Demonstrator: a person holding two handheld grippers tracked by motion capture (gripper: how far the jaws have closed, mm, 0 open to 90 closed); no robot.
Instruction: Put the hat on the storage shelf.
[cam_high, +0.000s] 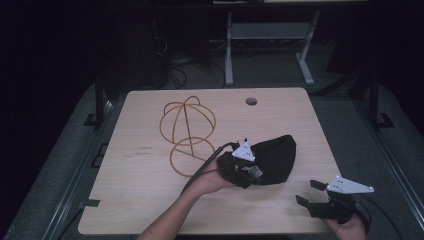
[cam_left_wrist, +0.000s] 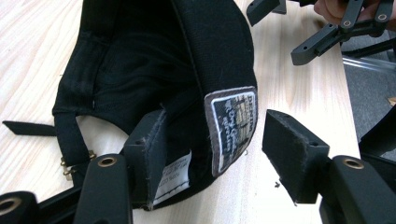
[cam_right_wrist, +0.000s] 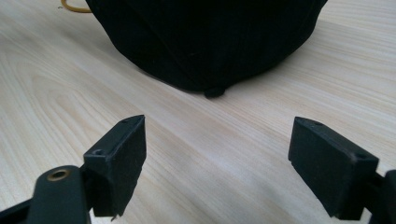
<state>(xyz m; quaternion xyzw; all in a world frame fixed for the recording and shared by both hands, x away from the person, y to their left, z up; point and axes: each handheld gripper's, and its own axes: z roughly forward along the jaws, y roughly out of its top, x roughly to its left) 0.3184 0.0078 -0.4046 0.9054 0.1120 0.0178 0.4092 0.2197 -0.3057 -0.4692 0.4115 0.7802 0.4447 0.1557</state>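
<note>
left gripper (cam_left_wrist: 210, 154) straddles the black cap (cam_left_wrist: 140, 70) brim, seemingly unclamped; right gripper (cam_right_wrist: 217, 163) released.

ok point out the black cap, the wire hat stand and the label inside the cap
black cap (cam_high: 275, 155), high view, on its crown
wire hat stand (cam_high: 187, 125), high view, on its dome
label (cam_left_wrist: 231, 128), left gripper view, on its middle

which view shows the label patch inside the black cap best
The left gripper view: the patch on the cap's inner band sits close up between the left gripper's open jaws, its lettering visible though too small to read. In the high view it is a pale speck. The right gripper view faces the cap's plain outside.
</note>
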